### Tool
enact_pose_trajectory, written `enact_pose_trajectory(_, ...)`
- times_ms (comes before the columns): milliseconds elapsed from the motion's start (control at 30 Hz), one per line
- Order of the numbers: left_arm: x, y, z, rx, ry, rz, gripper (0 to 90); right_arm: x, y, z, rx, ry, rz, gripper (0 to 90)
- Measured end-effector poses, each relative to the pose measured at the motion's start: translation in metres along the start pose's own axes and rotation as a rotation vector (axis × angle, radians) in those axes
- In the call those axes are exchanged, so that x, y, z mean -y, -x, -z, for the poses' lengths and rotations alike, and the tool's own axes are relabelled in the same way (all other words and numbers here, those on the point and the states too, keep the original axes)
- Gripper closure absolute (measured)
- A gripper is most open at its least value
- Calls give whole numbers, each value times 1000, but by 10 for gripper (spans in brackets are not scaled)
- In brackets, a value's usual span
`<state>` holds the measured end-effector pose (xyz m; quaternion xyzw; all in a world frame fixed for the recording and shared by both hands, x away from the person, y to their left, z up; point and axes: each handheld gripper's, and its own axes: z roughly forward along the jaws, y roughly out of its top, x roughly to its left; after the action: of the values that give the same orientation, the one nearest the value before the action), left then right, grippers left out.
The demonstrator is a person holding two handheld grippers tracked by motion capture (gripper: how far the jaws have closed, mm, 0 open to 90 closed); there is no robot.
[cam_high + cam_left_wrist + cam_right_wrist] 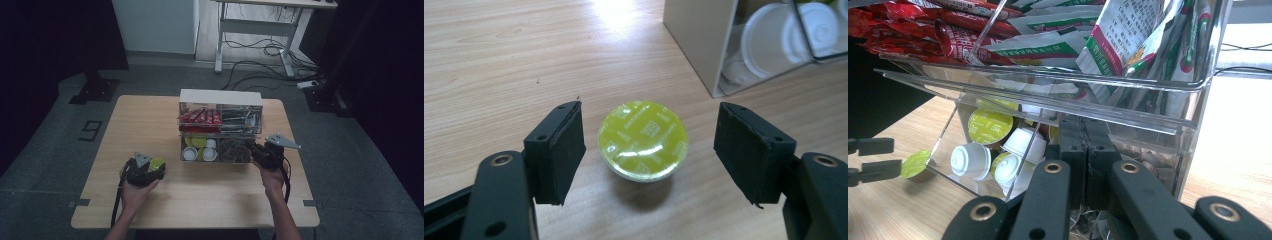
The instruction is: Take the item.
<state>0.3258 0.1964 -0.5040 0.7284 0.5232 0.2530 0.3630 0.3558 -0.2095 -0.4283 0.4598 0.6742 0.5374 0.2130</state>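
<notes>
Left gripper (649, 145) jaws apart around a green capsule (643, 140) on the table (499, 60), untouched, right gripper (1083, 150) jaws pressed together at the clear organizer (1168, 85).

Yellow-green foil-topped capsule (643, 140), black tongs (649, 150), pale wood-grain table (499, 60).

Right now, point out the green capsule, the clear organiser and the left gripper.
green capsule (643, 139): left gripper view, middle of its foil lid.
clear organiser (220, 97): high view, its white top.
left gripper (649, 150): left gripper view, midway between its open jaws.
</notes>
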Motion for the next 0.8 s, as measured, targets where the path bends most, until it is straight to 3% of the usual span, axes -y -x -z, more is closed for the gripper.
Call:
enact_pose_trajectory(367,20,-5,20,33,16,25,283,-1,0,1,4,-7,7,877)
enact_pose_trajectory(467,29,-9,25,53,17,50,284,-1,-1,1,7,-9,7,877)
enact_pose_trajectory(733,39,-8,26,44,5,46,286,-3,-1,2,15,-21,17,877)
enact_pose_trajectory(800,40,-8,29,53,17,65,286,-2,-1,2,16,-20,17,877)
